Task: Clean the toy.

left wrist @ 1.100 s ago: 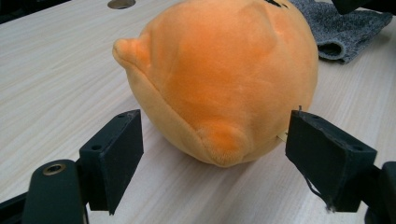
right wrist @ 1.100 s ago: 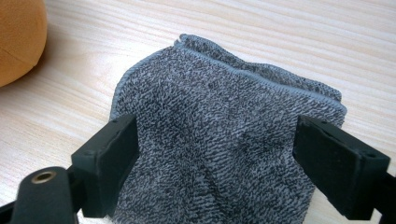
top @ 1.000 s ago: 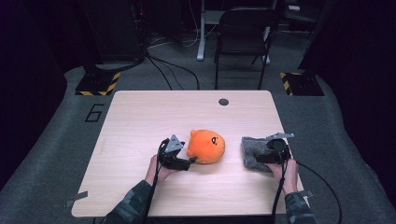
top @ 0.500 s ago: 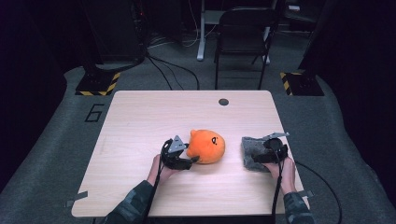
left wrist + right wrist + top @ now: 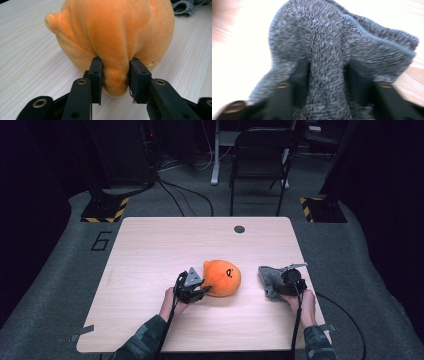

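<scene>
Table [image 5: 150, 250] bears both things near its front edge: plush [image 5: 222, 277] at centre, grey cloth [image 5: 270, 280] to its right. Left gripper [image 5: 115, 77] has just closed, pinching a fold of plush; right gripper [image 5: 325, 75] has just closed, gripping a ridge of cloth. Grasps look done; lifting and whatever follows remain.

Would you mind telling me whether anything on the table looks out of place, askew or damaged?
Nothing looks damaged or spilled. The orange plush toy is only dented where the left tool has just closed on a fold of it, and the grey knitted cloth lies bunched where the right tool has just closed on it.
</scene>
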Motion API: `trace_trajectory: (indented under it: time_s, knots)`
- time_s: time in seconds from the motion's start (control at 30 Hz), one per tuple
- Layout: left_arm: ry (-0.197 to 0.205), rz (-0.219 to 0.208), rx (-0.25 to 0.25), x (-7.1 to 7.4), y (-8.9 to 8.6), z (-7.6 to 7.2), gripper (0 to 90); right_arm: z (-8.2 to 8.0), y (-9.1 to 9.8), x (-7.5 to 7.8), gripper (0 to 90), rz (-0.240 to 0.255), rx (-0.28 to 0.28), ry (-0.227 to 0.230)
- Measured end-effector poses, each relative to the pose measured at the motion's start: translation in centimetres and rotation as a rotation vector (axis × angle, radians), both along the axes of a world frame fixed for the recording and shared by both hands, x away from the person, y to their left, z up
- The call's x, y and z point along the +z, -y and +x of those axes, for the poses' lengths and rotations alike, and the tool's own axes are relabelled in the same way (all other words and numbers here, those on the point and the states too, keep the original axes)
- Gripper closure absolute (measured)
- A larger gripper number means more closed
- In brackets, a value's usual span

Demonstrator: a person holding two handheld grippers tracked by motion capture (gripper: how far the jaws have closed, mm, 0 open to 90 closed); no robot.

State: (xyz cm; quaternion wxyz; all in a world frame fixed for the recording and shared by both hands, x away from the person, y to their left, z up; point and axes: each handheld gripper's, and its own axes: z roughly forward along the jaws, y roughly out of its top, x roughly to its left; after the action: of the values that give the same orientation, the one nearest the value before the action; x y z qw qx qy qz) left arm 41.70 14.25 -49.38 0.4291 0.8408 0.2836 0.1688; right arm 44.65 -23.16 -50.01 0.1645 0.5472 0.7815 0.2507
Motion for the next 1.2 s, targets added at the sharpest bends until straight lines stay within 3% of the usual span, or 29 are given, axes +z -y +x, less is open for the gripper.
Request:
trace_trajectory:
  time_s: [0.1,0.3,0.43,0.53,0.63,0.67,0.8,0.93,1.07,1.2]
  knots:
    - [-0.005,-0.008,0.003,0.0,0.0,0.0,69.9,-0.2,-0.2,0.0,73.5,-0.007,0.007,0.020]
    - [-0.009,-0.021,0.002,0.0,-0.1,0.1,70.6,-0.3,-0.1,0.3,77.9,0.024,0.002,0.044]
    - [-0.005,-0.023,0.003,0.0,-0.1,0.1,70.7,-0.7,-0.3,2.4,77.9,0.089,0.014,0.102]
    - [-0.008,-0.023,0.002,0.1,-0.1,0.0,70.8,-1.1,-1.0,4.4,77.8,0.126,0.057,0.152]
    - [-0.009,-0.024,0.004,0.1,-0.1,0.0,70.8,-2.0,-3.3,6.6,77.7,0.159,0.119,0.188]
    - [-0.009,-0.024,0.004,0.1,-0.1,0.0,70.9,-2.0,-3.3,6.6,77.7,0.159,0.119,0.188]
    - [-0.003,-0.026,0.005,0.2,0.0,-0.1,71.2,-2.8,-7.4,8.4,77.4,0.156,0.228,0.217]
    - [0.006,-0.029,0.002,0.2,0.0,-0.1,71.9,-3.0,-10.6,9.5,77.5,0.162,0.292,0.238]
    - [0.006,-0.030,0.003,0.2,0.0,-0.1,72.3,-3.0,-13.8,9.8,77.5,0.152,0.340,0.238]
    - [0.012,-0.030,-0.002,0.2,0.1,-0.2,73.3,-2.6,-16.1,9.0,77.2,0.127,0.383,0.230]
